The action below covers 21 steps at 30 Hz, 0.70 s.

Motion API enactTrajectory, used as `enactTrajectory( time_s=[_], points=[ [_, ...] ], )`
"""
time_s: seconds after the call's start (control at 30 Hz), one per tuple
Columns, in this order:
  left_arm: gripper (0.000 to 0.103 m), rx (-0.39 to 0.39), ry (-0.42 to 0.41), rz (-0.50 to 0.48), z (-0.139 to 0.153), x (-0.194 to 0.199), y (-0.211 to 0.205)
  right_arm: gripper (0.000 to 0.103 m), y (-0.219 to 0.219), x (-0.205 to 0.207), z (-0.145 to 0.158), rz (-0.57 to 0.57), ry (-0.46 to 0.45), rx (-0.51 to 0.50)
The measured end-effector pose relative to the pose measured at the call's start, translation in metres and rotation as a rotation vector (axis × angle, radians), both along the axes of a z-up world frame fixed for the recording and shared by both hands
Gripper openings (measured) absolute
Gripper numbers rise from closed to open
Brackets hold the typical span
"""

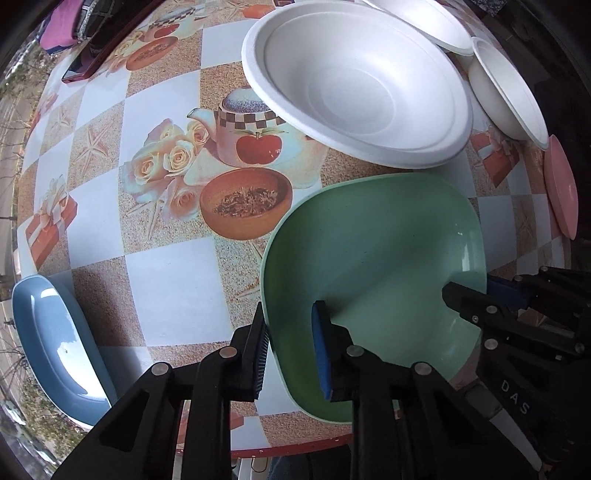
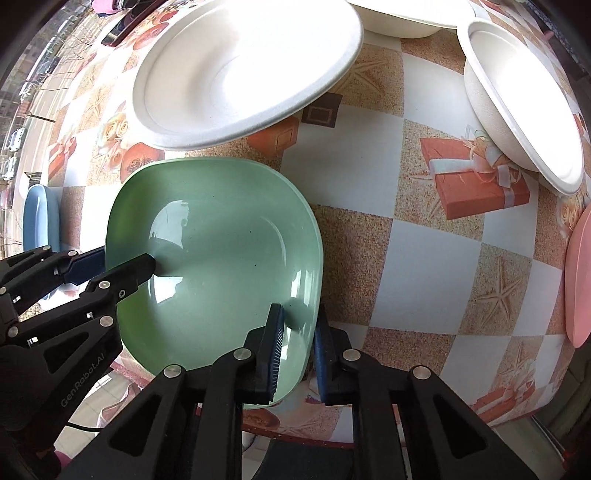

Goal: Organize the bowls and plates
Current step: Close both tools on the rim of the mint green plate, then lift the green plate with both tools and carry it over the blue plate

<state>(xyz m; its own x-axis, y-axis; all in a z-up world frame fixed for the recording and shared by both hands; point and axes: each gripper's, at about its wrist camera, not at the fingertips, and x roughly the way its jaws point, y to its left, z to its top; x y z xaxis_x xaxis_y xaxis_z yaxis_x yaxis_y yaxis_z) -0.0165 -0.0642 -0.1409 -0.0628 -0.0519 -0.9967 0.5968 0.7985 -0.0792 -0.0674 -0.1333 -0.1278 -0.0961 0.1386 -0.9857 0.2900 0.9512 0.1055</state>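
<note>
green bowl [image 1: 373,266]: rounded-square, glossy, at the near edge of the table [image 1: 155,295], part of it overhanging the red-trimmed edge. held on two opposite sides at once.

left gripper [image 1: 291,354]: black, blue pads, pointing down; fingers clamped on the bowl's left rim, one finger outside the wall, one inside.

right gripper [image 2: 297,350]: same build; fingers clamped on the bowl's right rim, wall pinched between the ribbed pad and the blue pad. its tip also shows in the left wrist view, reaching into the bowl from the right.

large white plate [image 1: 354,81]: foam, deep-rimmed, just beyond the green bowl, set on top of another like it.

second white plate [image 1: 424,22]: farther back, partly cut off by the frame.

small white bowl [image 1: 506,88]: to the right of the plates, tilted on its side.

pink dish [image 1: 561,192]: at the right table edge, seen edge-on.

blue dish [image 1: 55,350]: at the left table edge, well apart from the green bowl.

tablecloth: checked, printed with teapot, roses, gift boxes, starfish.

phone [image 1: 99,48]: dark red, far left corner.
</note>
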Motion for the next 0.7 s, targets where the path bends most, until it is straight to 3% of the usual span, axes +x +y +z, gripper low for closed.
enactTrajectory(
  time_s=[0.23, 0.7],
  points=[
    [0.022, 0.024, -0.042, -0.023, 0.003, -0.002, 0.023, 0.017, 0.021, 0.009, -0.01, 0.01, 0.017, 0.019],
    [0.022, 0.07, -0.066, 0.072, 0.009, 0.016, 0.081, 0.017, 0.089, 0.038, -0.028, 0.101, 0.031, 0.096]
  ],
)
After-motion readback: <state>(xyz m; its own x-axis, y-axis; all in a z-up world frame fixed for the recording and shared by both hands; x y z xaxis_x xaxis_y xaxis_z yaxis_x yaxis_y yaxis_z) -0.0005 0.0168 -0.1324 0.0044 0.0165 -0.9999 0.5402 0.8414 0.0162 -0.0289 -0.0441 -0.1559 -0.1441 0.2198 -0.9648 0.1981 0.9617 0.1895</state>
